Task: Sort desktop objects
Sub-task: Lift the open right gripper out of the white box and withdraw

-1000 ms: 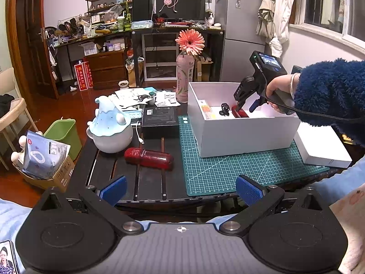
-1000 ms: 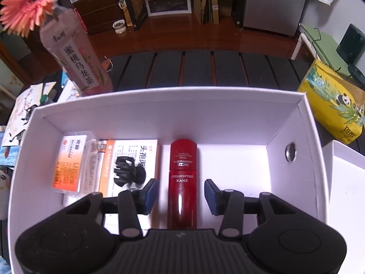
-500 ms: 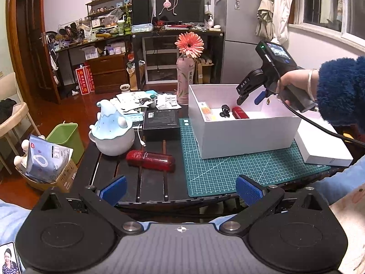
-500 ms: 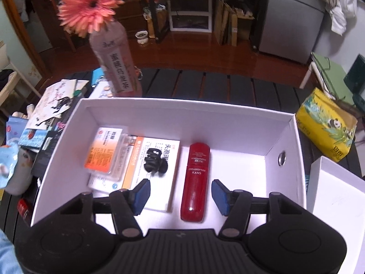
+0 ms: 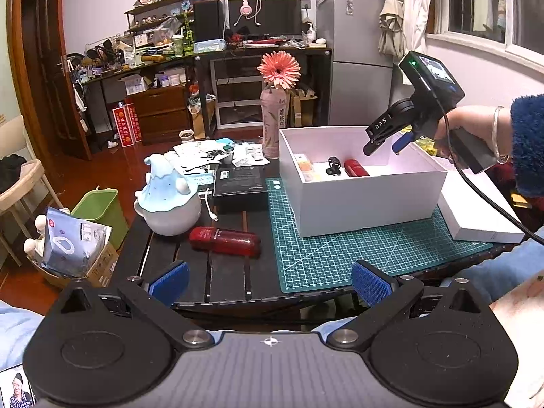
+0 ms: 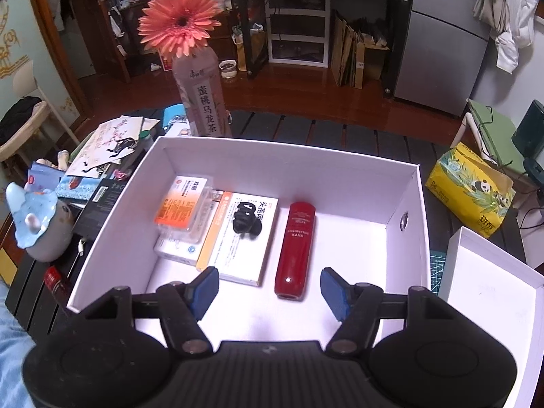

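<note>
A white box (image 6: 278,166) stands on the green cutting mat (image 5: 357,251). Inside it lie a red bottle (image 6: 295,247), a black hair clip (image 6: 245,221) on a white-and-orange medicine box (image 6: 244,258), and an orange medicine pack (image 6: 180,204). My right gripper (image 6: 268,289) hovers above the box's near side, its jaws opening with nothing between them; the left wrist view shows the right gripper (image 5: 382,144) over the box. A second red bottle (image 5: 224,240) lies on the dark table ahead of my left gripper (image 5: 268,282), which stands open and empty.
A blue-and-white ceramic pot (image 5: 168,200), a black box (image 5: 239,183) and papers (image 5: 204,153) sit left of the white box. A flower in a tea bottle (image 6: 200,95) stands behind it. The box lid (image 6: 489,302) lies to the right. A green bin (image 5: 98,210) stands on the floor.
My right gripper has risen and drawn back out of the box, its jaws spreading wider; the red bottle stays lying inside. The left gripper has kept still.
</note>
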`<act>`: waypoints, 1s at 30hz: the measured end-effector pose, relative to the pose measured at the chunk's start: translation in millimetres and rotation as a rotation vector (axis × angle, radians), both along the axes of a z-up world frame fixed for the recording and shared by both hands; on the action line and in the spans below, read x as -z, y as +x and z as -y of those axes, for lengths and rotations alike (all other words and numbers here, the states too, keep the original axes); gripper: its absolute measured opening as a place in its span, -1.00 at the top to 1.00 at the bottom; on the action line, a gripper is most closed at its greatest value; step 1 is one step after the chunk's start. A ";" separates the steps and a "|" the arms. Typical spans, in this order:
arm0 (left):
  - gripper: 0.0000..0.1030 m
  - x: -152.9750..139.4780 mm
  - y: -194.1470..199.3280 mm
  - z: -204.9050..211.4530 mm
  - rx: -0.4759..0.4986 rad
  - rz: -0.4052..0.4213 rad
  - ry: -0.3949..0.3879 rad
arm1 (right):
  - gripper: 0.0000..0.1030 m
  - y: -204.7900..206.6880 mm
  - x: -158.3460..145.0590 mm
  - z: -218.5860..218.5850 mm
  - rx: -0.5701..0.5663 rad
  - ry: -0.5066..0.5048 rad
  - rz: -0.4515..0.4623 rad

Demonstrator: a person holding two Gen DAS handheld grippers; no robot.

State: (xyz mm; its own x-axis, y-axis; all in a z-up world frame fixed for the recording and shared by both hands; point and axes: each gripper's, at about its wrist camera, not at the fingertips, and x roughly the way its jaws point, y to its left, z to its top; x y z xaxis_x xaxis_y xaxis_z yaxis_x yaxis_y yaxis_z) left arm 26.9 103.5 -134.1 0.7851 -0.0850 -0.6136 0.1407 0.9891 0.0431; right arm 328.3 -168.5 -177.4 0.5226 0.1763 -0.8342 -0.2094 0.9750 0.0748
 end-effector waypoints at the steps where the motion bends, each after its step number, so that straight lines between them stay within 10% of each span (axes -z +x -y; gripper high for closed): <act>1: -1.00 -0.1 -0.2 0.5 -0.001 0.000 0.003 | -0.26 -3.0 -1.3 0.2 -0.002 -0.001 0.007; 30: -1.00 -2.5 -1.4 9.2 0.010 -0.006 0.049 | -0.28 -83.4 1.3 -17.4 -0.044 0.079 0.205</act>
State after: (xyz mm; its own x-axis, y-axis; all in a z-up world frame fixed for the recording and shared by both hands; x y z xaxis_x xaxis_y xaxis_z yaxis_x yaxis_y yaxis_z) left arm 25.5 94.3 -131.6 0.7803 -0.0625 -0.6222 0.1509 0.9844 0.0904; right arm 245.0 -151.1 -178.7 0.6699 0.2637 -0.6940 -0.2706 0.9572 0.1026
